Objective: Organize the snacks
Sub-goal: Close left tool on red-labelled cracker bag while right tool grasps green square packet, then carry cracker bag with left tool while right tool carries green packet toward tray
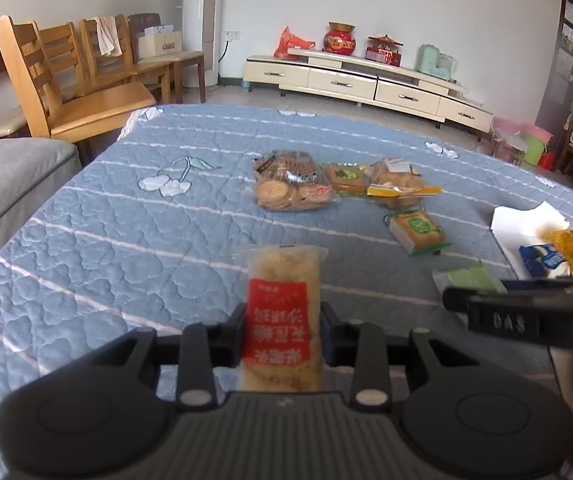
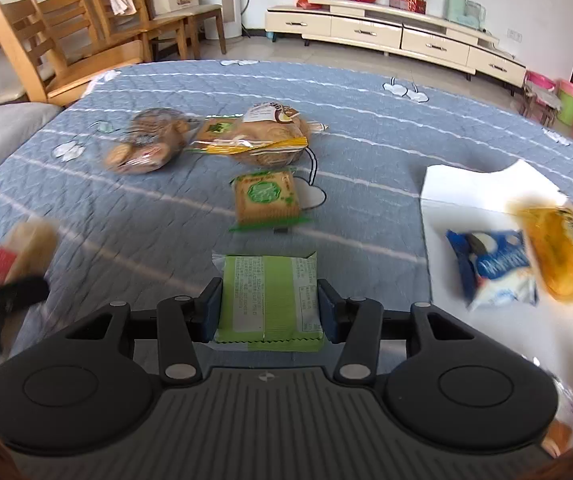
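My left gripper point(image 1: 283, 326) is shut on a long rice-crisp bar with a red label point(image 1: 280, 312), held above the blue quilt; the bar also shows blurred at the left of the right wrist view point(image 2: 22, 248). My right gripper point(image 2: 269, 306) is shut on a flat green snack packet point(image 2: 269, 296), whose end shows in the left wrist view point(image 1: 468, 278). On the quilt lie a bag of round biscuits point(image 1: 290, 186), a yellow-banded bag of cakes point(image 1: 398, 184), a small green packet between them point(image 1: 344, 178) and a green cracker pack point(image 2: 265, 198).
A white box point(image 2: 486, 188) at the right holds a blue cookie pack point(image 2: 494, 266) and a yellow snack pack point(image 2: 562, 254). A grey sofa point(image 1: 10, 184) and wooden chairs point(image 1: 66, 80) stand left of the quilt point(image 1: 146, 240). A low cream cabinet point(image 1: 366, 84) lines the far wall.
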`<action>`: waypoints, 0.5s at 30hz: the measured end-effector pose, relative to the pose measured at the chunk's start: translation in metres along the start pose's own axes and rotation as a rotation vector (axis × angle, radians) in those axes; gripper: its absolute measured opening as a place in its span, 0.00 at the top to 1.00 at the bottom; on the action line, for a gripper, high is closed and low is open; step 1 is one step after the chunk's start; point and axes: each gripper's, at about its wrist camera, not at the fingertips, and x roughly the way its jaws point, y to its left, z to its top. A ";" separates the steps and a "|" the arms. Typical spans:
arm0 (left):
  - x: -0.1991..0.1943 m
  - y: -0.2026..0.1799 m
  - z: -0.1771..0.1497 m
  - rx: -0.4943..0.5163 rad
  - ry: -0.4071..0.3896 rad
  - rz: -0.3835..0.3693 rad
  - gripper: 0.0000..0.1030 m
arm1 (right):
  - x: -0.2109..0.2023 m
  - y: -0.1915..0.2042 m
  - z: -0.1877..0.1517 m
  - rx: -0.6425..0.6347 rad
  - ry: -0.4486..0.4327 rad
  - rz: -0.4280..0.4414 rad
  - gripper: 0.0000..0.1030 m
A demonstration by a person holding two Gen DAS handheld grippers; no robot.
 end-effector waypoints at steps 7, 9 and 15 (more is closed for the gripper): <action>-0.029 -0.004 -0.004 0.013 -0.039 0.006 0.67 | -0.052 -0.001 -0.021 0.011 -0.063 0.018 0.42; -0.037 -0.005 -0.007 0.019 -0.047 0.007 0.67 | -0.066 0.001 -0.025 -0.007 -0.085 0.008 0.42; -0.058 -0.009 -0.013 0.028 -0.065 -0.001 0.67 | -0.092 -0.010 -0.035 0.010 -0.119 0.002 0.42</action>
